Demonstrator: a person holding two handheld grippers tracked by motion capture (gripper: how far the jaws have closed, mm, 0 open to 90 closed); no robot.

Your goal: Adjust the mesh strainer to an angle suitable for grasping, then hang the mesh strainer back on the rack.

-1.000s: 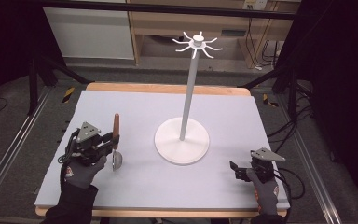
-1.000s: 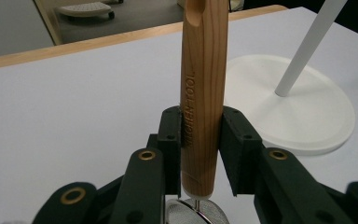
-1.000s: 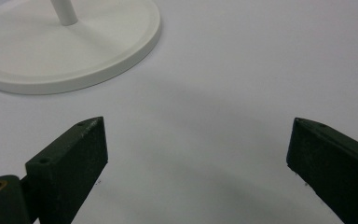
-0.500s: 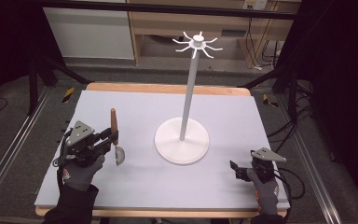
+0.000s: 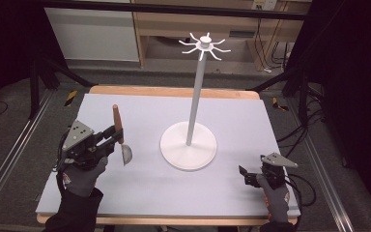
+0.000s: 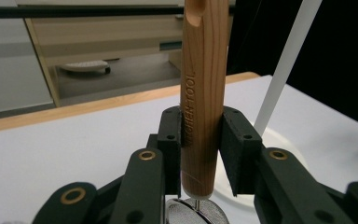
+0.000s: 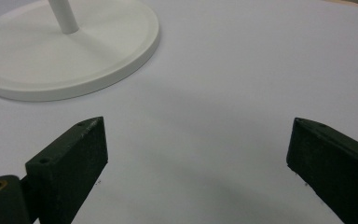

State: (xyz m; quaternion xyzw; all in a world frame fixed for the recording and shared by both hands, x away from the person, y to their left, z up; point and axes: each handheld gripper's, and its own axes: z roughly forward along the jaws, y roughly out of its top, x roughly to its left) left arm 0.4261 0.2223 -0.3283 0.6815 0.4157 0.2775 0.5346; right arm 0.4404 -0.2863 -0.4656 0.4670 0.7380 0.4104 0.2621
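We log the left tool point(image 5: 110, 137) clamped on the wooden handle of a small mesh strainer point(image 5: 120, 133); in the left gripper view both pads press the handle point(image 6: 203, 98) from either side, with the mesh bowl point(image 6: 196, 212) hanging just below the jaws. The handle stands nearly upright, hanging end up, bowl down. In the high view the strainer is off the surface point(image 5: 149, 193), to the left of the white hook stand point(image 5: 193, 96) and near its round base point(image 5: 189, 145), not touching it.

Progress, as we judge it: the pick-up is done and the strainer is turned handle-up. What appears left is the lift to the ring of hooks point(image 5: 204, 46) at the top of the pole and hanging the strainer there. The hooks sit well above the strainer's present height, so most of the travel remains. We cannot tell whether the handle's top notch is a through-hole.

The right tool point(image 5: 249, 175) rests low, to the right of the stand's base, jaws spread wide and holding nothing; the right gripper view has bare surface between the pads and the base point(image 7: 70, 51) ahead.

Containers: only the strainer bowl, and what we see of its mesh looks empty. The hooks carry nothing.
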